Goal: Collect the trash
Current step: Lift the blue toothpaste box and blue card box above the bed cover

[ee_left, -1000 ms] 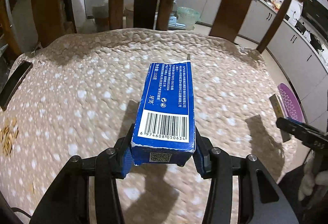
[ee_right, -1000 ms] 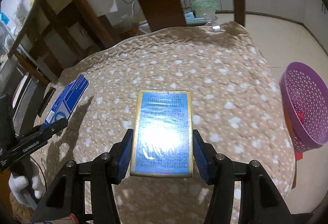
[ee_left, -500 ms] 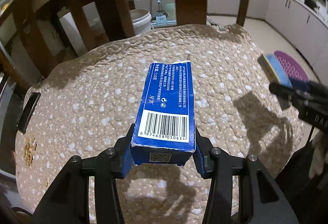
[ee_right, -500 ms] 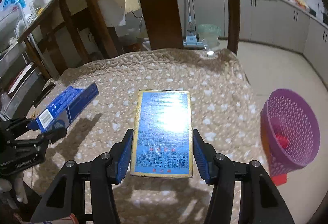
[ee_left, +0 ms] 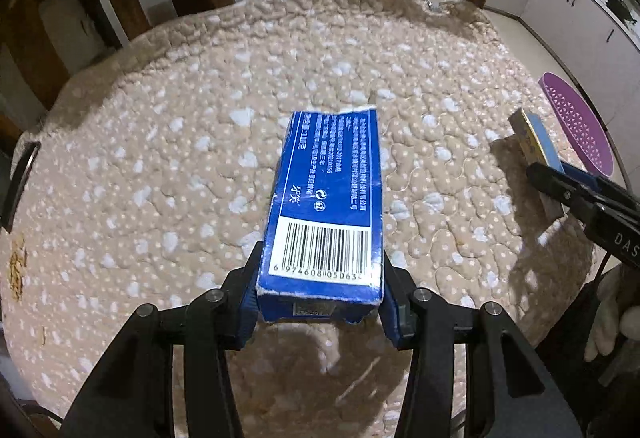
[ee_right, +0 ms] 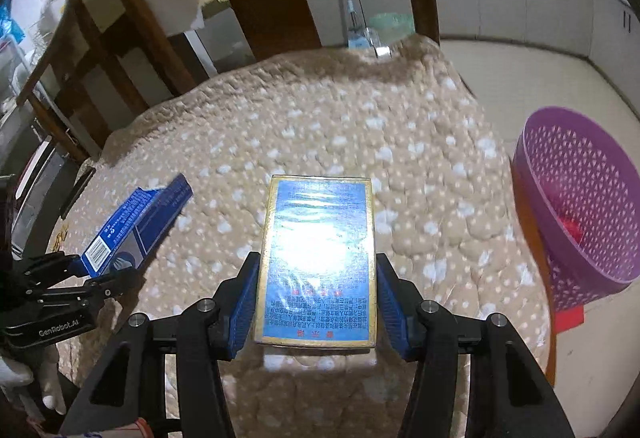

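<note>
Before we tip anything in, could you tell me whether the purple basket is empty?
No, something red lies inside the purple basket.

Two boxes; one purple basket; two grippers

A quilted beige spotted cushion bears yellowish crumbs at its left edge
</note>
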The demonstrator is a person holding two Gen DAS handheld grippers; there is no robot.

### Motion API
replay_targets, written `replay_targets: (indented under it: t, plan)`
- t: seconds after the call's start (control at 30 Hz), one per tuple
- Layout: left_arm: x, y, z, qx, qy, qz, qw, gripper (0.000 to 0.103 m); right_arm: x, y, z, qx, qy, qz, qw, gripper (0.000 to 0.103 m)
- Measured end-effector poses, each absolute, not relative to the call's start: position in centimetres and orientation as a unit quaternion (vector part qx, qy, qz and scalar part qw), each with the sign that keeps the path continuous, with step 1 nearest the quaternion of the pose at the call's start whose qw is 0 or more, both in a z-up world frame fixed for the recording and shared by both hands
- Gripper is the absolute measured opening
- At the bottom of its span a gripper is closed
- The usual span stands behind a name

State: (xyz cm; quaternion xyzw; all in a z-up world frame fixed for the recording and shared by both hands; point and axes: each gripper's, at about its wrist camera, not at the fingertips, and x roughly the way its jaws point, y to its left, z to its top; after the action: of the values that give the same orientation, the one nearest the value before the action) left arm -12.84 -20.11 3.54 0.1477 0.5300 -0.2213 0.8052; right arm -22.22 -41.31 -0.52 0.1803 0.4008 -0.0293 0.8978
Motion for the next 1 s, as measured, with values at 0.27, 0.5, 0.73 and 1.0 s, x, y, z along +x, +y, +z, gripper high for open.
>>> replay_targets:
  t: [0.27, 0.5, 0.73, 1.0]
  plan:
    - [-11.6, -21.5, 2.6, 0.167, 0.529, -0.212, 0.805, 0.062, -21.9, -41.6, -0.9, 0.192, 0.403, -0.031, 0.894, 0.061]
    - [-11.9, -21.2, 3.5, 0.164, 0.517, -0.206, 0.814, 0.045, -22.1, -40.6, -0.6, 0.153, 0.399, -0.040, 0.903, 0.060]
    - [-13.0, -21.8, 6.2, 0.188, 0.472, -0.207, 0.836, 0.045, -23.0, -40.2, 0.5, 0.142, 0.374, -0.046, 0.915, 0.060]
    - [-15.3, -23.6, 7.4, 0.230, 0.434, -0.220, 0.843, 0.045, -23.9, -40.9, 1.6, 0.153, 0.355, -0.055, 0.921, 0.060]
